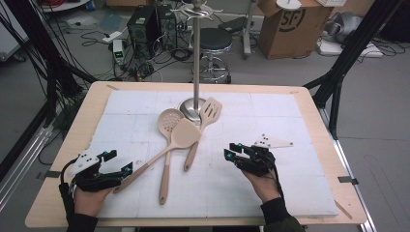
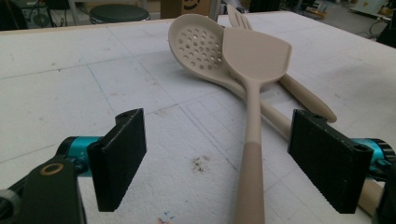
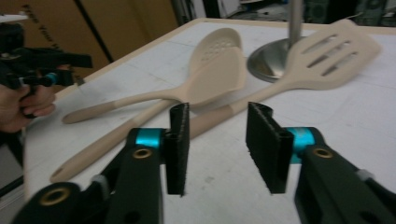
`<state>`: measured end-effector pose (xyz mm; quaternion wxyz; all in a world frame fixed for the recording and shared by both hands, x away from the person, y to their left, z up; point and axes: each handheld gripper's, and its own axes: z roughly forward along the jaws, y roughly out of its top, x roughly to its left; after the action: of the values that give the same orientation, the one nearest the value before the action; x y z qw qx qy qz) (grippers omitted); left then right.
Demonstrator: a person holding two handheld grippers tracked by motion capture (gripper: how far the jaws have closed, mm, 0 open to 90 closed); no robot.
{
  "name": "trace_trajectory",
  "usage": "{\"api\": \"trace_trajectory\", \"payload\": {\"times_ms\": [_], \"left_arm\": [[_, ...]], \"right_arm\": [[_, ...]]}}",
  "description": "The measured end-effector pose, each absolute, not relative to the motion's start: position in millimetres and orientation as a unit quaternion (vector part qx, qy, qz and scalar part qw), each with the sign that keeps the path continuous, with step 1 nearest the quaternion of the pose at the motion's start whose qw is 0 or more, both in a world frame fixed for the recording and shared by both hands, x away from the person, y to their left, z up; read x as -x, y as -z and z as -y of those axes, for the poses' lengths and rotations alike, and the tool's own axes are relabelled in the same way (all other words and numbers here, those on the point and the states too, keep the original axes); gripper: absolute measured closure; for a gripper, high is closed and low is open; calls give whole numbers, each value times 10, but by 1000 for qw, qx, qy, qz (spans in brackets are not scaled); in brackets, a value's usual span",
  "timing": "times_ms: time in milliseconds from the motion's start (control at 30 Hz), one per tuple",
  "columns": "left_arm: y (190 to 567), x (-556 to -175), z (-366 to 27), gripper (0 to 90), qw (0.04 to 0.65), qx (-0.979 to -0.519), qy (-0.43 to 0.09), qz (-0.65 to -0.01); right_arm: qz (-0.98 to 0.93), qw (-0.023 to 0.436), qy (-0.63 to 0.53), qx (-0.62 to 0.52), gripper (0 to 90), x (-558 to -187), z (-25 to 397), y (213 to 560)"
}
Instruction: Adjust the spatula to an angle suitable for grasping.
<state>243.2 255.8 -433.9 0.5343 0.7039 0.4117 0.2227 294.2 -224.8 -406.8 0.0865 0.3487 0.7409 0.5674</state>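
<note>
Both hands come in from the near edge, the left gripper point(image 1: 115, 162) held low at the left with its jaws spread wide, the right gripper point(image 1: 231, 150) at the right, jaws parted more narrowly and pointing left.

High view looks down from above the table point(image 1: 63, 145); both gripper views sit low and close, sharing the spatulas point(image 2: 254, 60).

Solid spatula point(image 2: 252, 93) handle end cut off by bottom edge in left gripper view. Skimmer point(image 1: 169, 126) neck hidden beneath it. Stand pole point(image 1: 196, 53) top cropped.
</note>
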Motion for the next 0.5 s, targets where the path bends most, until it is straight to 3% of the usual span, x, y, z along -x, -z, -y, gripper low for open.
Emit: {"api": "trace_trajectory", "payload": {"times_ms": [267, 300, 333, 500], "left_arm": [[4342, -2433, -2567, 201, 532, -703, -226, -416], [4341, -2434, -2569, 201, 531, -703, -228, -416], [4341, -2434, -2573, 201, 530, -702, -229, -417], [4347, -2441, -2582, 201, 531, -700, -228, -419]], "right_arm": [[-757, 60, -564, -323, 789, -2996, 2034, 4037], [-758, 53, -566, -321, 799, -3005, 1992, 4029], [-756, 16, -577, -310, 816, -3049, 1910, 4031], [-765, -22, -570, -298, 895, -3139, 1639, 4073]]}}
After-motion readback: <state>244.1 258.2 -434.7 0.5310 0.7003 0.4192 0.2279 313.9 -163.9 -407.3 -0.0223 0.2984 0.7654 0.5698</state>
